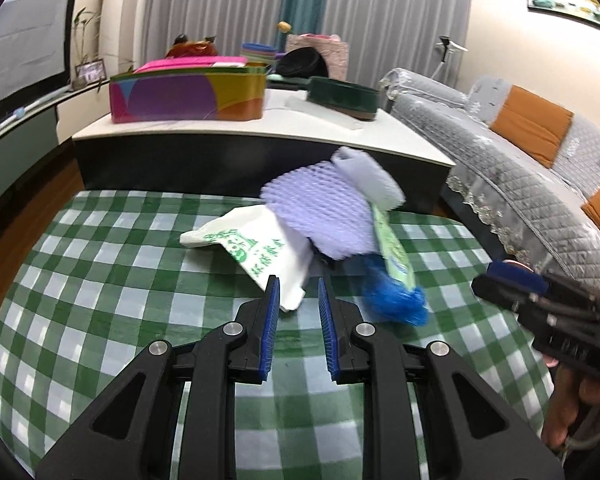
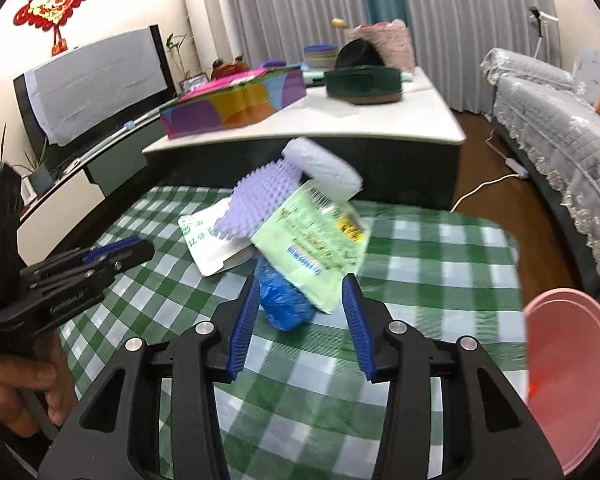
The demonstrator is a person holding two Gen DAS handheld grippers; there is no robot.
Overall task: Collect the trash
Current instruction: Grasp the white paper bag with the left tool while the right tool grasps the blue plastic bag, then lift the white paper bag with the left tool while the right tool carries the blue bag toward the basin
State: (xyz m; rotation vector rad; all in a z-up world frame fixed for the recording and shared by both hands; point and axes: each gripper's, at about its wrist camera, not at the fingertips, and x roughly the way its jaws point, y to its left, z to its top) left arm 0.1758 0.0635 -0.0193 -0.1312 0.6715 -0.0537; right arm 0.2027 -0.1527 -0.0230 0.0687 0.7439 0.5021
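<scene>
Motion blur softens the heap of trash, so the green print on the white plastic bag (image 1: 256, 252) at its left cannot be read, and the bag's far side is hidden under the lilac foam fruit net (image 1: 320, 216). The net leans up against a pale, rolled wad (image 2: 324, 168) whose material is hard to tell. A light green printed packet (image 2: 320, 248) slants down over a crumpled blue plastic bag (image 2: 284, 300). The whole heap sits on a green-and-white checked cloth (image 1: 112, 280), toward its far side. The left gripper (image 1: 299, 292) hangs with jaws narrowly apart and empty, just short of the white bag. The right gripper (image 2: 300, 292) stands open, nothing pinched, the blue bag just ahead. A pink bin (image 2: 572, 380) is cut off at the right edge. Behind stand a white-topped coffee table (image 1: 220, 128) and grey sofa (image 1: 520, 168).
</scene>
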